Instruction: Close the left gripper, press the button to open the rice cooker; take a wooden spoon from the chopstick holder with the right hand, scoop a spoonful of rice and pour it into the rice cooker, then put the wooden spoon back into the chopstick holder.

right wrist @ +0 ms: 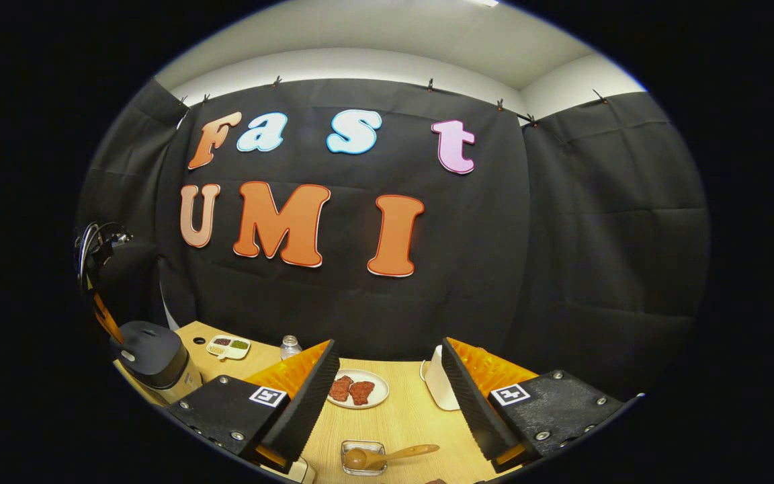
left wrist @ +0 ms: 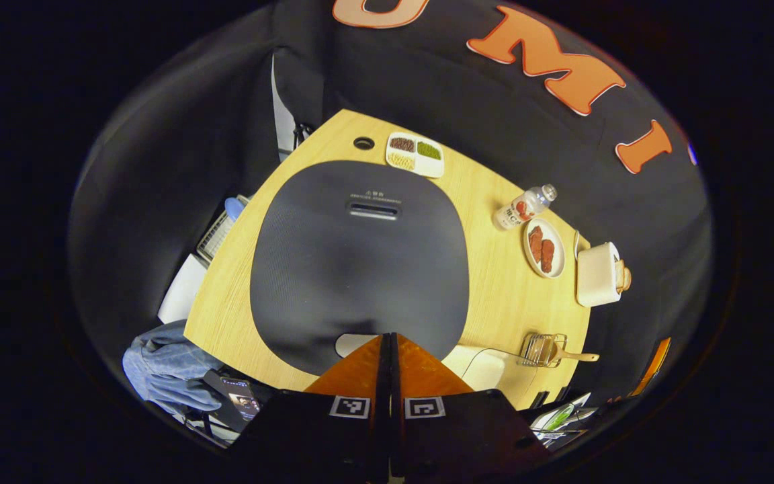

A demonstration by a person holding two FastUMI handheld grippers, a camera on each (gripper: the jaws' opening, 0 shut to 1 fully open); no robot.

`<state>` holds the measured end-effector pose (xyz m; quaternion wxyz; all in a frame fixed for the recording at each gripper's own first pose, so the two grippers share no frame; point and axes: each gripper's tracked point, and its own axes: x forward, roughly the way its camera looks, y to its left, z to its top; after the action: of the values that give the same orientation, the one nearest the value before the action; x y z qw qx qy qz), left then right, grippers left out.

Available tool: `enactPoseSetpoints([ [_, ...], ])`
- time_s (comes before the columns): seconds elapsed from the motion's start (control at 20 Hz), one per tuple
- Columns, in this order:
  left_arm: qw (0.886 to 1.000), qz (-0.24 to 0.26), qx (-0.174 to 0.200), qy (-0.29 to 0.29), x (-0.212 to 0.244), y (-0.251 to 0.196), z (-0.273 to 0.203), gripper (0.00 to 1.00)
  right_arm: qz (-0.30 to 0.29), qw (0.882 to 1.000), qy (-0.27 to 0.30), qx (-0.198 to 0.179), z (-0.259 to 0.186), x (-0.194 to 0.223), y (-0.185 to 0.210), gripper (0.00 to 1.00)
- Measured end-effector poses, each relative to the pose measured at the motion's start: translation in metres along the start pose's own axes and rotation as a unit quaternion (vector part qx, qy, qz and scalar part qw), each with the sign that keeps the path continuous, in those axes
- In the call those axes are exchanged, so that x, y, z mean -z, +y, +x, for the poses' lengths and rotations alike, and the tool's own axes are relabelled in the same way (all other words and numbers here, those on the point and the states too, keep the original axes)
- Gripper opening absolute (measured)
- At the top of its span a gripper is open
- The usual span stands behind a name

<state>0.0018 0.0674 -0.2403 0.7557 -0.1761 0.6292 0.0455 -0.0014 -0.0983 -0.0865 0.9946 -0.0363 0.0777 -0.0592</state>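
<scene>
While the left claw [left wrist: 389,349] is pressed together above one rice cooker [left wrist: 359,259], the right claw [right wrist: 387,376] gapes.

On the wooden table [left wrist: 494,282] a divided tray [left wrist: 414,154] holding three kinds of grains or beans sits near the far edge. A small bottle [left wrist: 523,206] lies on its side beside a plate [left wrist: 544,247] carrying two reddish pieces of food.
</scene>
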Motion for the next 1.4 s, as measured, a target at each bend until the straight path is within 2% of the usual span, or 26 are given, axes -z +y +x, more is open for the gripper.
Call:
enactPoseSetpoints([
  [0.35, 0.997, 0.003, -0.016, 0.070, 0.009, 0.013, 0.025, 0.05, -0.001, 1.000, 0.025, 0.006, 0.007, 0.022, -0.003, 0.95],
  [0.4, 0.998, 0.002, -0.017, 0.054, 0.007, 0.013, 0.027, 0.06, -0.003, 1.000, 0.030, 0.005, 0.009, 0.026, -0.002, 0.95],
  [0.5, 0.998, 0.002, -0.025, 0.059, 0.010, 0.016, 0.029, 0.06, -0.008, 0.999, 0.037, 0.008, 0.010, 0.031, -0.002, 0.95],
  [0.6, 0.998, 0.018, -0.024, 0.060, 0.009, 0.018, 0.029, 0.06, -0.009, 0.999, 0.044, 0.004, 0.012, 0.036, 0.003, 0.95],
  [0.8, 0.998, 0.018, -0.016, 0.050, 0.009, 0.015, 0.020, 0.06, -0.019, 0.999, 0.049, -0.007, 0.017, 0.039, 0.008, 0.95],
  [0.95, 0.999, 0.047, -0.007, -0.002, -0.005, 0.008, -0.006, 0.06, -0.021, 0.998, 0.053, -0.009, 0.020, 0.041, 0.007, 0.95],
  [1.05, 0.995, 0.086, -0.008, -0.058, -0.024, -0.001, -0.028, 0.05, -0.012, 0.998, 0.060, -0.013, 0.021, 0.045, 0.009, 0.95],
  [1.25, 0.974, 0.134, -0.032, -0.177, -0.064, -0.016, -0.073, 0.05, -0.013, 0.997, 0.078, -0.019, 0.024, 0.059, 0.010, 0.95],
  [1.4, 0.949, 0.162, -0.059, -0.263, -0.088, -0.018, -0.109, 0.06, -0.017, 0.995, 0.091, -0.019, 0.024, 0.068, 0.008, 0.95],
])
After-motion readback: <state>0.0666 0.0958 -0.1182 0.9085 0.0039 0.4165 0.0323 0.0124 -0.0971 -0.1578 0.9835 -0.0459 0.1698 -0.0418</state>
